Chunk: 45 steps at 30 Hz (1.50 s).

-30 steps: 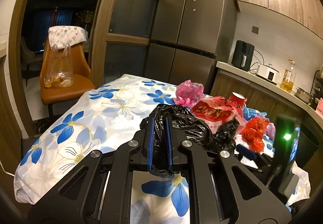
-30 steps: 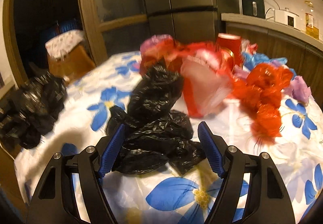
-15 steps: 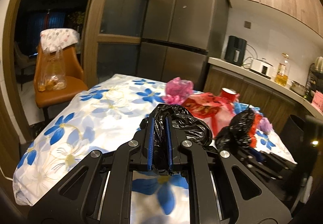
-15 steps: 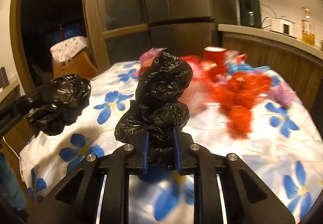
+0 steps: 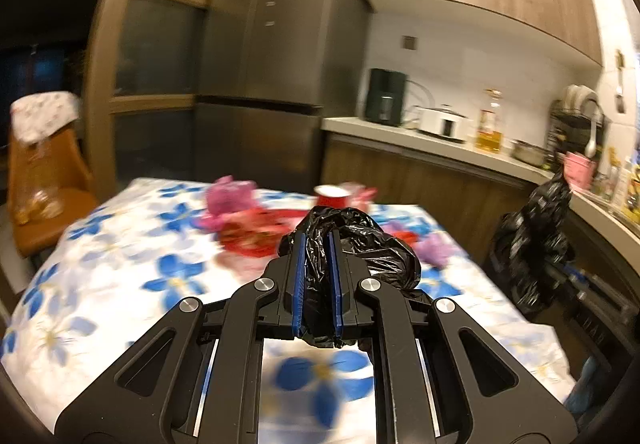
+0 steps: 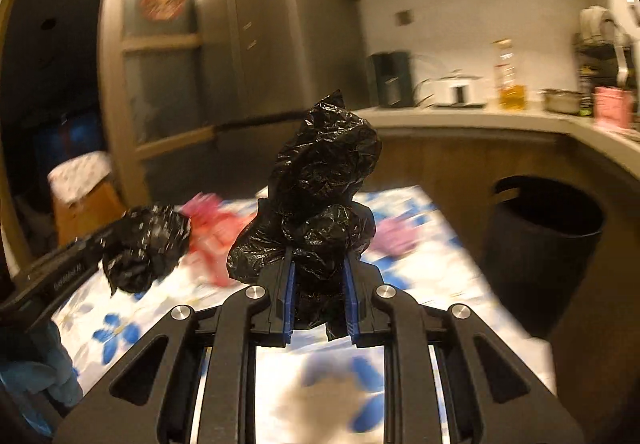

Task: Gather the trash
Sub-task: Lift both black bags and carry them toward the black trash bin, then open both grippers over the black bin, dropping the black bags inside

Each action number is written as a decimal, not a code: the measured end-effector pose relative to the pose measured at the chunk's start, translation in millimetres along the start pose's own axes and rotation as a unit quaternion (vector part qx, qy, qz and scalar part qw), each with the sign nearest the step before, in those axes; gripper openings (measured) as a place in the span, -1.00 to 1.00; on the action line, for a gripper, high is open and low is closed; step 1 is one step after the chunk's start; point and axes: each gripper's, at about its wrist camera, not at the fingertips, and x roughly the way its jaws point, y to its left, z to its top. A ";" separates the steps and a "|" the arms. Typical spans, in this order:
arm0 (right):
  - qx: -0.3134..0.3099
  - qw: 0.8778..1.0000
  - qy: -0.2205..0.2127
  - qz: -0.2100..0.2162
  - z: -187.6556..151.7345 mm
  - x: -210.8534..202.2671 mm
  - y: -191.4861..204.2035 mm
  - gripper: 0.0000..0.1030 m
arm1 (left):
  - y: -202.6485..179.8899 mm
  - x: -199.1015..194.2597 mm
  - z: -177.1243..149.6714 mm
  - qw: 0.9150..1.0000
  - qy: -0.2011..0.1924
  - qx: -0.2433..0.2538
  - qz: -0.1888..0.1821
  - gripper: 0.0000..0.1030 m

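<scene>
In the left wrist view my left gripper (image 5: 317,244) is shut on a crumpled black plastic bag (image 5: 372,244), held above the flowered tablecloth (image 5: 120,264). My right gripper (image 6: 320,268) is shut on a second black bag (image 6: 324,171), which stands up tall between its pads. Each view shows the other bag: the right one (image 5: 540,240) hangs at the right, the left one (image 6: 144,248) at the left. Pink bags (image 5: 232,195), a red cup (image 5: 332,199), red wrappers (image 5: 256,240) and purple trash (image 5: 436,248) lie blurred on the table.
A black round bin (image 6: 544,228) stands open on the floor right of the table, below the curved counter (image 6: 520,123) with appliances and an oil bottle. An orange chair (image 5: 36,179) is at far left; the fridge (image 5: 280,63) is behind the table.
The right gripper shut on the black bag that lay on the table and lifted it. Both grippers rose and swung right with their bags; the bin came into the right view.
</scene>
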 end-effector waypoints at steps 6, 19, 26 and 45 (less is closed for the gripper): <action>0.025 0.995 -0.048 -0.088 21.7 -29.9 -66.2 -0.60 | -63.5 12.2 8.6 0.997 -0.003 0.031 -0.067 -0.79; 0.072 0.975 -0.102 -0.186 43.2 -49.0 -175.3 -0.59 | -190.6 60.5 24.9 0.983 -0.009 0.077 -0.167 -0.79; 0.076 0.972 -0.104 -0.198 52.3 -34.9 -203.0 -0.59 | -238.9 92.0 30.6 0.977 -0.007 0.085 -0.194 -0.79; 0.079 0.972 -0.086 -0.203 57.4 13.6 -235.4 -0.56 | -312.4 165.2 36.0 0.967 0.006 0.091 -0.237 -0.79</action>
